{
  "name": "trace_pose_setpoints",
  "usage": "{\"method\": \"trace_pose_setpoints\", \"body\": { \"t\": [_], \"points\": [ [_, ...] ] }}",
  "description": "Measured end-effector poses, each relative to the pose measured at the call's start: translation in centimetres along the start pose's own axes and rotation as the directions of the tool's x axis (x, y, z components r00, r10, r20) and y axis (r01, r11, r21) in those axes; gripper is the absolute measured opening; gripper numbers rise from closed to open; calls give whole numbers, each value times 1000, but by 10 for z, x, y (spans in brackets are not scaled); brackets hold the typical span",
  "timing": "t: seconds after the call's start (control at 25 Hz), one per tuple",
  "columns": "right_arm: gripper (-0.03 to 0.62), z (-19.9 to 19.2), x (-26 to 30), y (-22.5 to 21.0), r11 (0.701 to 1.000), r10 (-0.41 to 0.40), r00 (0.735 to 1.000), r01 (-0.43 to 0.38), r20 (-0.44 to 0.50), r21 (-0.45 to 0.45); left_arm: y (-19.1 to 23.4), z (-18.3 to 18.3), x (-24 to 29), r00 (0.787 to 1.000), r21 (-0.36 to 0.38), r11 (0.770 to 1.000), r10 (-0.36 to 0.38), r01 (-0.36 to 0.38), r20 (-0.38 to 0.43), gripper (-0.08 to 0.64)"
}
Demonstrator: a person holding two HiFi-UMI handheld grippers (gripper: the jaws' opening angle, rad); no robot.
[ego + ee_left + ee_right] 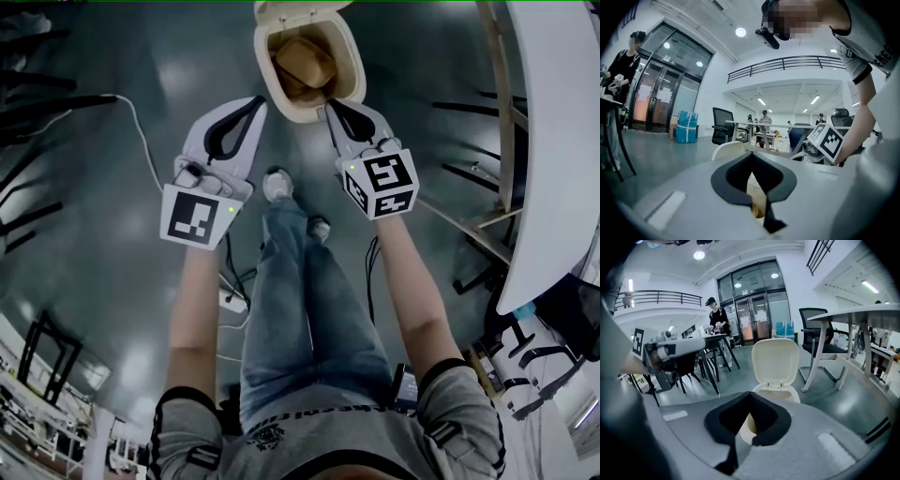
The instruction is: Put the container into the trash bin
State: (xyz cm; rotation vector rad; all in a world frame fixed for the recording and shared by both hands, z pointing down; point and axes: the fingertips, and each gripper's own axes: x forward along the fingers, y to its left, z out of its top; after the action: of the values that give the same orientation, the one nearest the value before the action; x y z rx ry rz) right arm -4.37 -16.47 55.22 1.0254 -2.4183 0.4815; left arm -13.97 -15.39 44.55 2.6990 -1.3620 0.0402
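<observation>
Left gripper (259, 102), right gripper (328, 109) outstretched, beside bin (298, 115).

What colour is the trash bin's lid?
The lid is cream; clearest in the right gripper view.

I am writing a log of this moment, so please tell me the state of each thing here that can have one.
bin: upright, not closed
lid: open, raised
container: inside the bin
left claw: shut, empty
right claw: shut, empty
</observation>
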Motion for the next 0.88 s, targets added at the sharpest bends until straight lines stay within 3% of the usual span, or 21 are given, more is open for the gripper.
{"method": "trace_pose_setpoints", "body": {
  "t": [0.88],
  "points": [
    [2, 85, -143, 50, 999, 19, 976, -9, 218, -51, -64, 92, -41, 997, 53, 997, 47, -51, 67, 11]
  ]
}}
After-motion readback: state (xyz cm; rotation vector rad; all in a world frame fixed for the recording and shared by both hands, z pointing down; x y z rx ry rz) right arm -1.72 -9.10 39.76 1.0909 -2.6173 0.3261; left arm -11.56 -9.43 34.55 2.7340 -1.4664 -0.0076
